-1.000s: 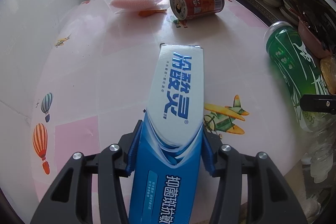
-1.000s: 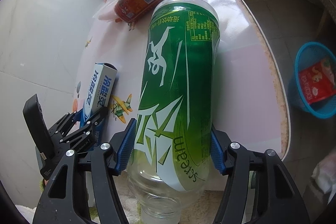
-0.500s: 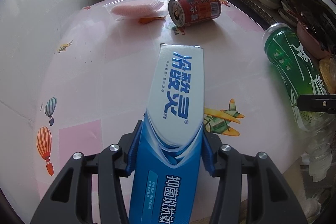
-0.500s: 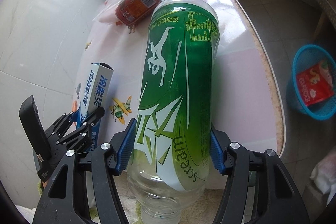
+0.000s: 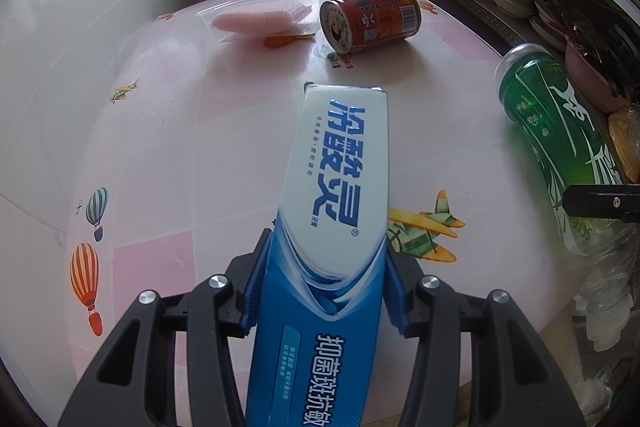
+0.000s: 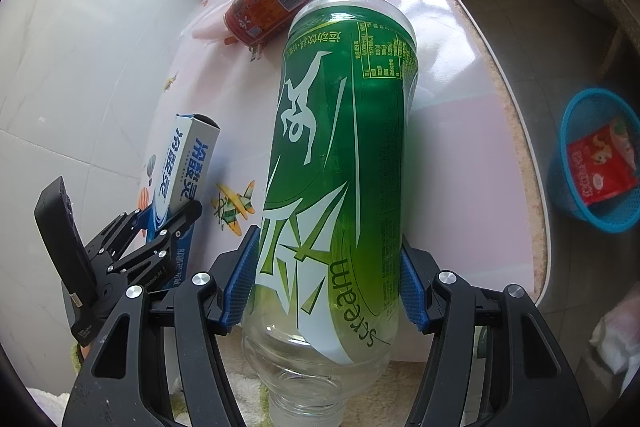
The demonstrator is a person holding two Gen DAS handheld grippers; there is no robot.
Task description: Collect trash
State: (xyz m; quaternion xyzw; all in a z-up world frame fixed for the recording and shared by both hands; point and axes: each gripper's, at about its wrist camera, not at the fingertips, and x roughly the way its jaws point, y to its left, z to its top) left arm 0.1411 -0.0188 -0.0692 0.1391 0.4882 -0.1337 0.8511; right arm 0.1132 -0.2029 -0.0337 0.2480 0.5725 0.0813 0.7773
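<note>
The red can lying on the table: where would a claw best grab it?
Probably across the middle of the can, pinching its round body from above. It lies on its side with one end toward the toothpaste box, and the pink packet crowds the left, so a side approach looks awkward.

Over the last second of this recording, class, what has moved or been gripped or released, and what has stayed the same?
Both grippers have pulled back and up from the table, carrying their loads: the can and the blue basket look farther off. Nothing was taken or let go. The left gripper still clamps the toothpaste box, the right gripper the green bottle. The red can and pink packet still lie on the table.
</note>
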